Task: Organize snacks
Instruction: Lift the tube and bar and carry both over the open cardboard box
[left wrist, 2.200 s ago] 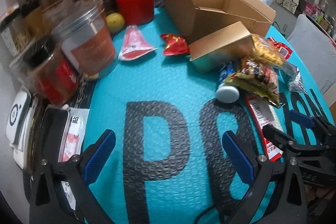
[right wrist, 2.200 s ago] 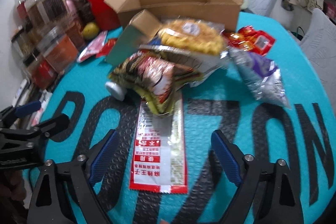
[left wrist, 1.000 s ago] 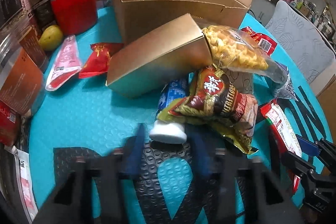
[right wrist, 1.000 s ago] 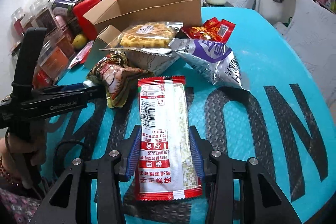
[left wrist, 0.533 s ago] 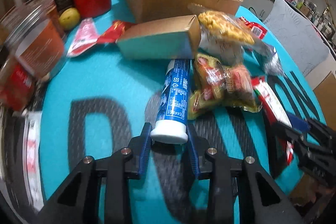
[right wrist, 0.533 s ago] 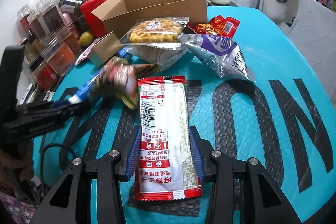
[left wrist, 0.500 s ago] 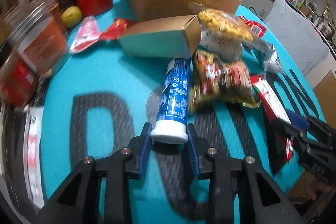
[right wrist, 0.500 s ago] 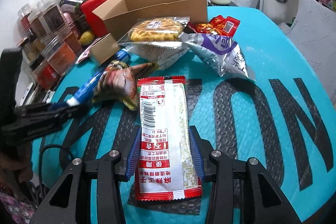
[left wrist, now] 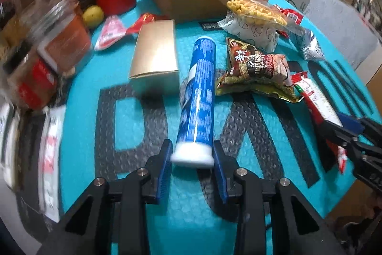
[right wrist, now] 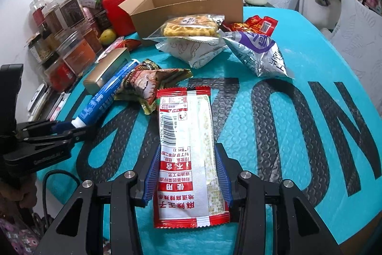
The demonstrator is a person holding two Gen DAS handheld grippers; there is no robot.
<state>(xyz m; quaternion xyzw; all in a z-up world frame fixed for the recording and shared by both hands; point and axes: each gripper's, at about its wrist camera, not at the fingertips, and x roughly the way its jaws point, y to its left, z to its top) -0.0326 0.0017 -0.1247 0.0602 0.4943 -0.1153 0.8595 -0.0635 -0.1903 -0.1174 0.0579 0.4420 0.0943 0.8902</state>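
Sachet (right wrist: 188, 149) edges hidden behind right gripper (right wrist: 187, 179) fingers (pinched).

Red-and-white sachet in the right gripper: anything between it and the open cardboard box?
Yes. The sachet sits in the right gripper; straight ahead, before the cardboard box, lie the yellow-snack bag stacked on a white bag. It would likely have to go over them.
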